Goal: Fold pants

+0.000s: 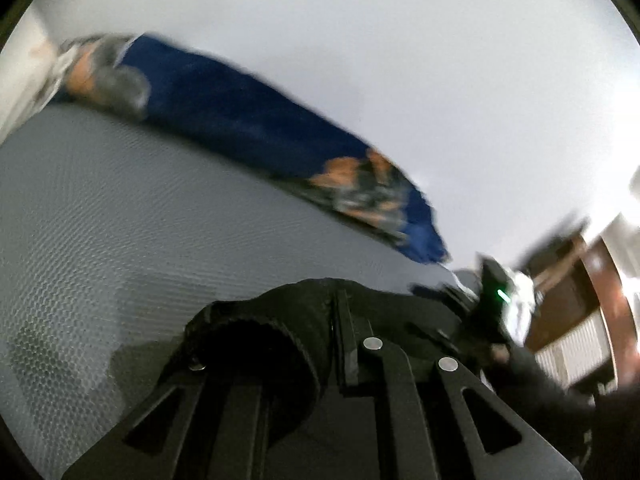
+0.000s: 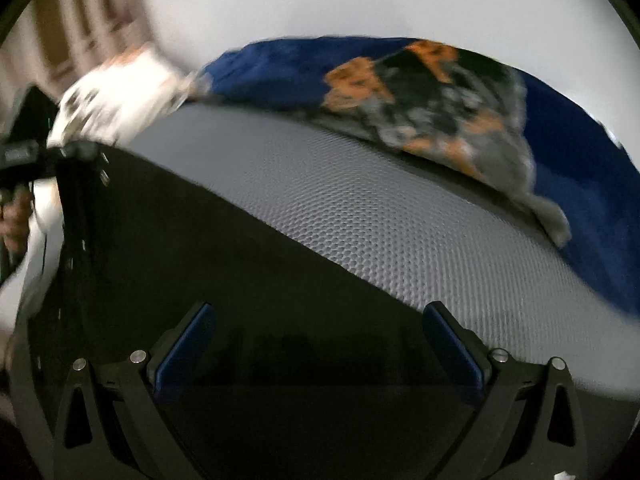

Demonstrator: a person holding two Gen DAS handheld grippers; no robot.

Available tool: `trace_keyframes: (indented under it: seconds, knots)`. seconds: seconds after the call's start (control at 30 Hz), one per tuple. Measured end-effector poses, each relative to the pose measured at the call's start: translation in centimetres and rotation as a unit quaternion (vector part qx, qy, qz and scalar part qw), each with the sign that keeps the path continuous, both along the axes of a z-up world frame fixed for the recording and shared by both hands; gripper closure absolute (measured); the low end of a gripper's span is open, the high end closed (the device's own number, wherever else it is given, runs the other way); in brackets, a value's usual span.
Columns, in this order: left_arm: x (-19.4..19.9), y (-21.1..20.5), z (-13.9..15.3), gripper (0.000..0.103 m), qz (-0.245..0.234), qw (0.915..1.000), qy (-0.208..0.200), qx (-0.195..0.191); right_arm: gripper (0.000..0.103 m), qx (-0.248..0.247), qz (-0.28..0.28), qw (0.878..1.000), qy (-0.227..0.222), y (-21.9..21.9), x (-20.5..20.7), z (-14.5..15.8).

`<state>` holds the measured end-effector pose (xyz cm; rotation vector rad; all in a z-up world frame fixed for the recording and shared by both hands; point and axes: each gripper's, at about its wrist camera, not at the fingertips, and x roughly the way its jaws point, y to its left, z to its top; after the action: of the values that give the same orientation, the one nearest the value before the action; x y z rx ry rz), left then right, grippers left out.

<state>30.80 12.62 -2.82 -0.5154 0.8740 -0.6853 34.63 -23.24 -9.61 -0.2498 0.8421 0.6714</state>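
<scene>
The black pants [image 1: 280,312] lie bunched on a grey mesh-textured surface [image 1: 120,200]. My left gripper [image 1: 344,298] is shut on a fold of the black cloth, which wraps around its fingers and hides the pads. In the right wrist view the pants [image 2: 200,260] spread flat as a dark sheet across the lower left. My right gripper [image 2: 319,307] hovers above them, its blue pads [image 2: 188,344] wide apart with nothing between them. The right gripper's blurred body [image 1: 496,292] with a green light shows at the right of the left wrist view.
A blue blanket [image 2: 280,64] and an orange, grey and black patterned cushion [image 2: 440,100] lie along the far side of the grey surface [image 2: 380,220], against a white wall. Brown wooden furniture [image 1: 580,292] stands at the right. A hand [image 2: 14,220] shows at the left edge.
</scene>
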Motion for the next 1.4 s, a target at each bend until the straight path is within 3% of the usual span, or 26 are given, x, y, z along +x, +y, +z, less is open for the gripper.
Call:
trace_keyframes:
  seconds: [0.17, 0.27, 0.43, 0.53, 0.63, 0.87, 0.93, 1.13, 1.4]
  knots:
    - [-2.1, -0.2, 1.7, 0.094, -0.027, 0.9993, -0.026, 0.004, 0.005, -0.025, 0.099, 0.994, 0.03, 1.2, 2.2, -0.1]
    - [-2.8, 0.4, 2.1, 0.094, -0.024, 0.9993, -0.027, -0.006, 0.014, -0.051, 0.147, 0.987, 0.049, 2.2, 3.4, -1.0]
    - [-3.2, 1.1, 2.1, 0.094, -0.008, 0.9997, -0.019, -0.013, 0.039, -0.066, 0.185, 0.976, 0.098, 1.3, 4.7, -2.8]
    - [-2.9, 1.3, 1.7, 0.094, 0.001, 0.9999, -0.009, -0.004, 0.054, -0.08, 0.186, 0.974, 0.101, -0.4, 4.4, -3.3]
    - [-2.9, 1.8, 1.4, 0.094, 0.01, 0.9999, -0.004, 0.001, 0.072, -0.088, 0.169, 0.977, 0.101, -2.2, 4.3, -3.4]
    - [-2.6, 1.8, 1.1, 0.094, 0.014, 0.9998, 0.004, 0.016, 0.084, -0.097, 0.12, 0.985, 0.073, -4.2, 3.0, -3.6]
    - [-2.6, 1.9, 0.9, 0.094, 0.017, 0.9996, 0.008, 0.02, 0.092, -0.111, 0.103, 0.987, 0.05, -3.9, 1.9, -3.4]
    - [-3.3, 2.4, 1.1, 0.094, 0.02, 0.9994, 0.012, 0.026, 0.096, -0.123, 0.01, 0.992, -0.04, -3.2, -3.4, -0.9]
    - [-7.4, 3.2, 3.3, 0.094, -0.03, 0.9988, -0.015, 0.036, 0.096, -0.136, -0.064, 0.982, -0.111, -5.5, -13.2, 4.1]
